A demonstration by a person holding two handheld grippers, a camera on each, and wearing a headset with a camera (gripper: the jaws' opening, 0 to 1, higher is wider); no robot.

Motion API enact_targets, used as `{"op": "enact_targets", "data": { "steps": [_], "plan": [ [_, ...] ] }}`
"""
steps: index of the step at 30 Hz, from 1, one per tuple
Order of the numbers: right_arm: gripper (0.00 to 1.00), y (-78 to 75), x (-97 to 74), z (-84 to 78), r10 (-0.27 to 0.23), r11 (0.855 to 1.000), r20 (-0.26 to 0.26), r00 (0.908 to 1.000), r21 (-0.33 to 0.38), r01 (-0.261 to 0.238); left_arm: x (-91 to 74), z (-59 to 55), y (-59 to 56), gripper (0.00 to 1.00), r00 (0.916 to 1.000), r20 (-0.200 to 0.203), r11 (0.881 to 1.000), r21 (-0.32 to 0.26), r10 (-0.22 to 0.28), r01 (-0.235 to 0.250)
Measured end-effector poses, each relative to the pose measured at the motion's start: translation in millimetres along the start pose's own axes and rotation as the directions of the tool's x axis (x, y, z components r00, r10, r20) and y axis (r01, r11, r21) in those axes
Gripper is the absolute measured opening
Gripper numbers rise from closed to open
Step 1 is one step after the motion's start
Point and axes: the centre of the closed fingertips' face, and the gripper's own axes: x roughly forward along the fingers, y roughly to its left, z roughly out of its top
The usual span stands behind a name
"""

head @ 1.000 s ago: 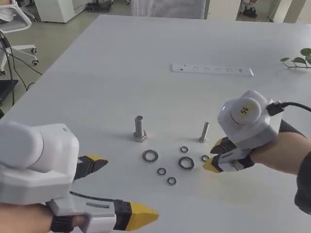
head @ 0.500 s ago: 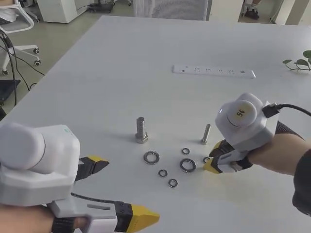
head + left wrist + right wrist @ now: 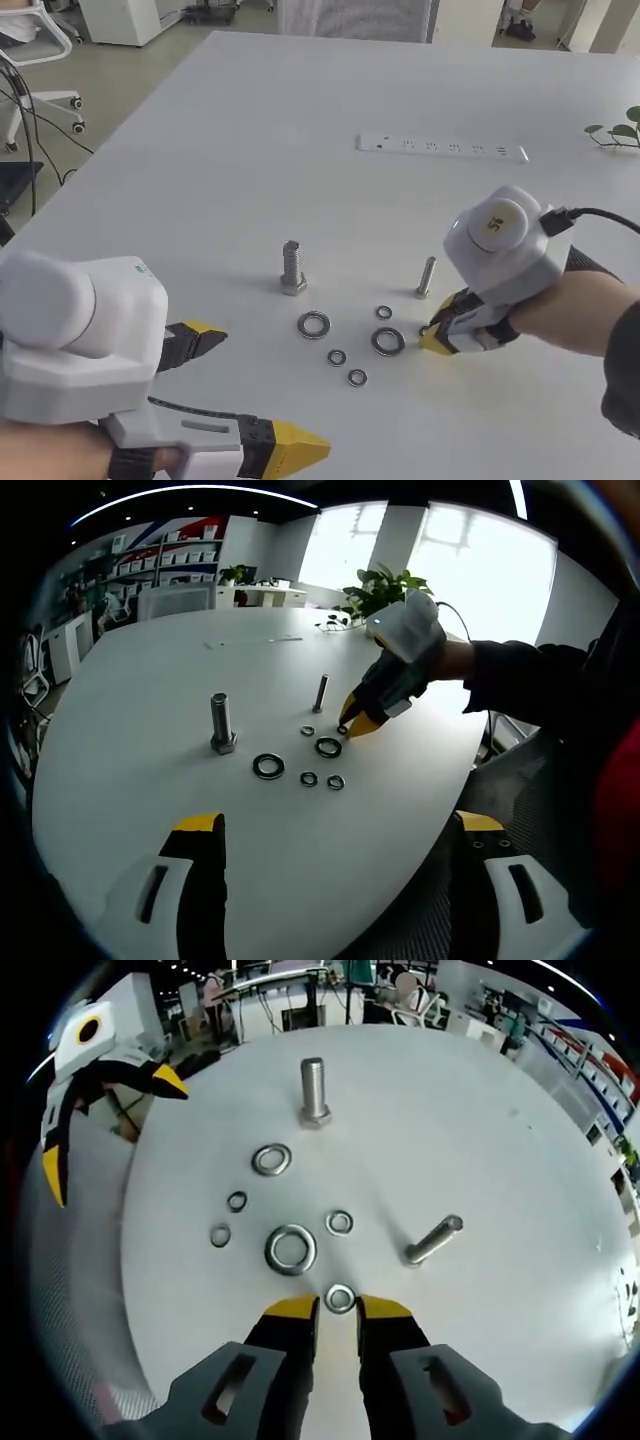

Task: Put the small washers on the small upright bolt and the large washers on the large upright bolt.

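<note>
Small washer (image 3: 340, 1298) lies between your right fingers

Your right gripper (image 3: 340, 1312) is down at the surface (image 3: 250, 150). Its fingers are nearly together, with a narrow gap, and they flank that washer. The washer lies flat, near the foot of the small bolt (image 3: 427, 277). Three other small washers (image 3: 337, 357) and two large washers (image 3: 313, 324) lie loose between the two bolts and the near edge. Both bolts stand upright, the large bolt (image 3: 292, 268) well apart from the small one, on the left-edge side. Your left gripper (image 3: 338, 824) hovers by the near edge with its fingers wide apart.
</note>
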Motion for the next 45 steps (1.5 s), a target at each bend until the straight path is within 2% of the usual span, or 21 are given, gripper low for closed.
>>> {"op": "enact_targets", "data": {
  "steps": [9, 24, 33, 45],
  "plan": [
    [0.15, -0.5, 0.2, -1.1, 0.001, 1.000, -0.015, 0.9999, -0.029, -0.001, 0.8, -0.1, 0.0, 0.93, 1.0000, -0.003, 1.000, 0.000, -0.001, 0.001],
    [0.14, -0.5, -1.9, -1.8, -0.003, 0.999, -0.006, 1.0000, -0.033, 0.003, 1.1, -0.8, 0.4, 0.93, 1.0000, -0.003, 1.000, 0.001, 0.001, -0.001],
    [0.14, -1.2, -16.1, -0.3, -0.014, 1.000, 0.001, 0.9999, -0.027, 0.014, 0.8, -0.7, -1.2, 0.93, 1.0000, -0.002, 1.000, 0.004, -0.004, 0.004],
    [0.14, -1.4, -43.5, 15.6, -0.046, 0.998, 0.029, 0.9985, -0.047, 0.048, 0.1, 1.0, -2.2, 0.93, 1.0000, 0.003, 1.000, 0.010, -0.008, 0.008]
  ]
}}
